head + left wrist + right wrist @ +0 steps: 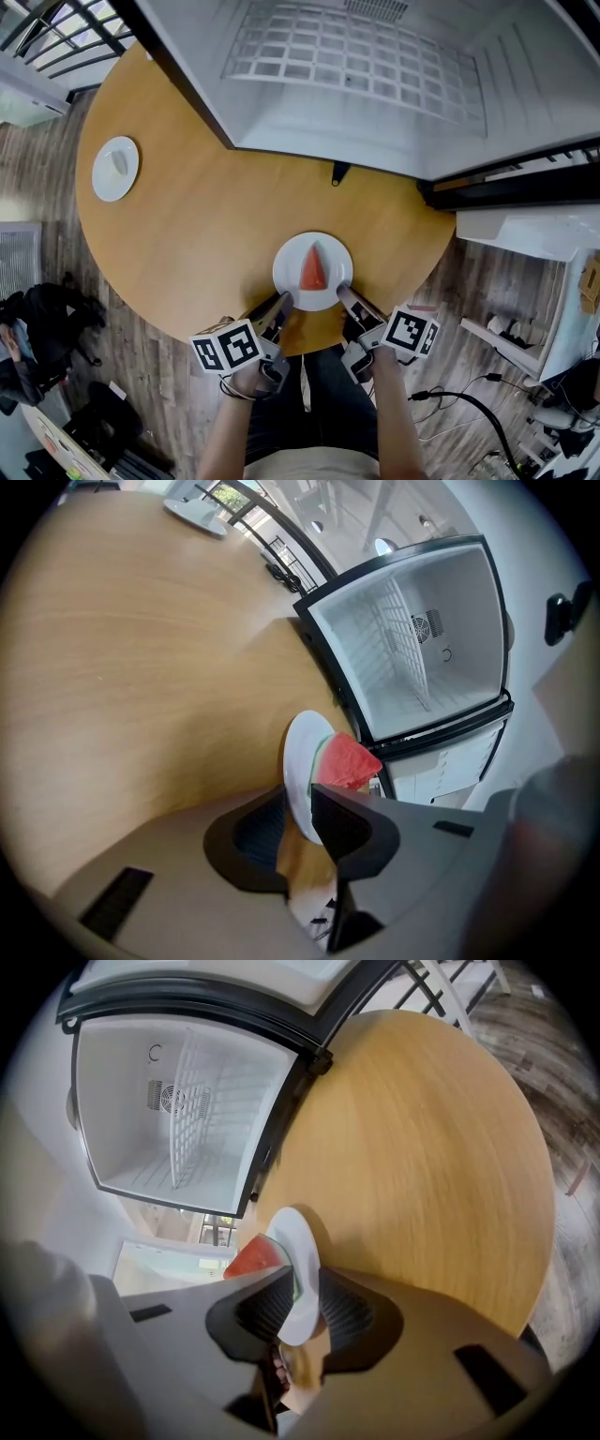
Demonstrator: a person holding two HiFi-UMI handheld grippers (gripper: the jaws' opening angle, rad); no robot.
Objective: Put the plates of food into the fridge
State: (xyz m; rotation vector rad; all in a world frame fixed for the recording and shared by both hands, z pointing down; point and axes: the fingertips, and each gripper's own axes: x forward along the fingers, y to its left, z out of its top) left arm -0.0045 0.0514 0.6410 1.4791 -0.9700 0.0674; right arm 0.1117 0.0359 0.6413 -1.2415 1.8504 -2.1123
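Jaws cover parts of the near rim of the round white watermelon plate (pixel 287 266); the pale item (pixel 120 161) on the other white plate (pixel 103 184), far left, is too small to identify.

Located plate (pixel 291 267) at near edge of desk (pixel 206 244), food slice (pixel 313 269) on it. Found left tongs (pixel 284 301) at plate's left rim, right tongs (pixel 342 293) at its right rim. Located second plate (pixel 103 178) far left on desk, open fridge (pixel 375 84) behind desk.

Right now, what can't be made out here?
Food on the far plate: too small in head view, edge-on in left gripper view.
Near rim of the watermelon plate: covered by left gripper and right gripper fingers.
Far part of the fridge: cut by head view's top edge.
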